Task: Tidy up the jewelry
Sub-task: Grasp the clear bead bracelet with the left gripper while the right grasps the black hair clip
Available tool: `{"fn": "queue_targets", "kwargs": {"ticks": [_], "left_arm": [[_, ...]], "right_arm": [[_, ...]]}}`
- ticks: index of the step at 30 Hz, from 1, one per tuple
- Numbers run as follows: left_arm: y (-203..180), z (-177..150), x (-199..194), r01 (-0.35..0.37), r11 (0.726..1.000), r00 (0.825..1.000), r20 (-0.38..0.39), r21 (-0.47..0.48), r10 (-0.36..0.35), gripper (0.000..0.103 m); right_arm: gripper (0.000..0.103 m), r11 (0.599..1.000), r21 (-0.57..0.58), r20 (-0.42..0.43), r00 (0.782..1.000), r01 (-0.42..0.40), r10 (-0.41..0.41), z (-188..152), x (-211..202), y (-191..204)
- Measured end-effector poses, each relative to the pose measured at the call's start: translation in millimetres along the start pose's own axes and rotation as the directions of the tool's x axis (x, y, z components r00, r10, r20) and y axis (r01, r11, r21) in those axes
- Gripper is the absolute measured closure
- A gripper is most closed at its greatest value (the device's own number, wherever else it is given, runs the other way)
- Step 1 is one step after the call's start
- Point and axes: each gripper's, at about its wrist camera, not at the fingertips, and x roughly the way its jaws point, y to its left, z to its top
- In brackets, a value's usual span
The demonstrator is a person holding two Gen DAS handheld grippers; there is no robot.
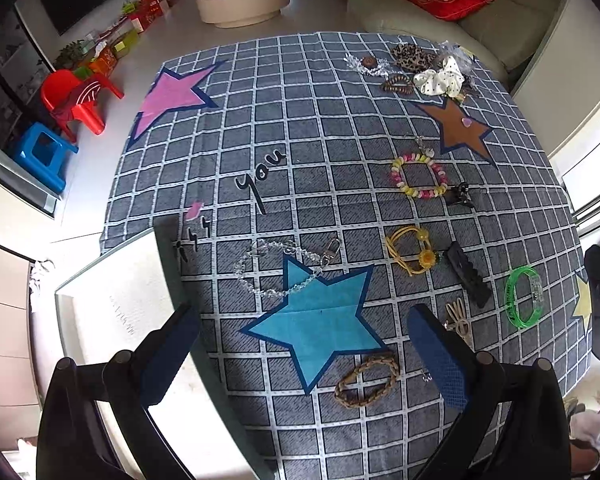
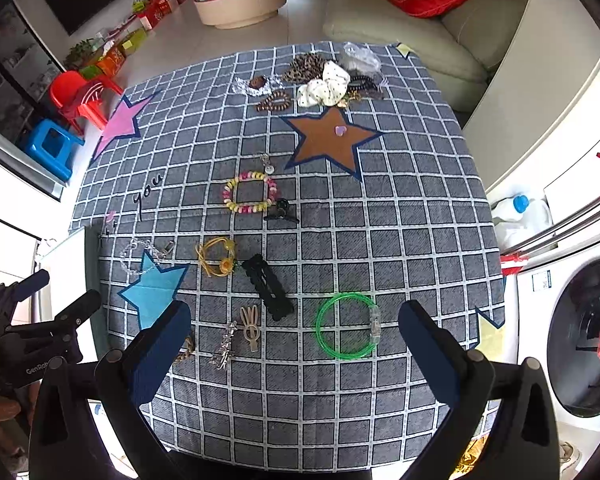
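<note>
Jewelry lies spread on a grey checked cloth (image 1: pixel 300 128) with coloured stars. My left gripper (image 1: pixel 304 354) hangs open over the blue star (image 1: pixel 320 320), with a braided brown bracelet (image 1: pixel 366 380) just below it and a clear bead chain (image 1: pixel 274 268) beyond. My right gripper (image 2: pixel 294 354) is open too, above the near edge, with a green bangle (image 2: pixel 346 326) between its fingers' lines. A pink and yellow bead bracelet (image 2: pixel 250 198), a yellow flower band (image 2: pixel 218 258), a black hair clip (image 2: pixel 268 288) and a beige bunny clip (image 2: pixel 251 328) lie mid-cloth.
A heap of scrunchies and chains (image 2: pixel 324 80) sits at the far edge by the brown star (image 2: pixel 332 138). A white box (image 1: pixel 116 304) stands at the left of the table. A washing machine (image 2: pixel 580 340) is at the right, a sofa (image 2: pixel 420 20) behind.
</note>
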Motion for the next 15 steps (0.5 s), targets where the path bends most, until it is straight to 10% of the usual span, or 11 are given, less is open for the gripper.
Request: {"fn": "queue_targets", "kwargs": {"ticks": [15], "left_arm": [[27, 19, 113, -0.125, 0.986, 0.978, -0.183, -0.109, 0.104, 0.005]], "right_arm": [[0.006, 0.999, -0.011, -0.122, 0.992, -0.034, 0.032, 60, 132, -1]]}}
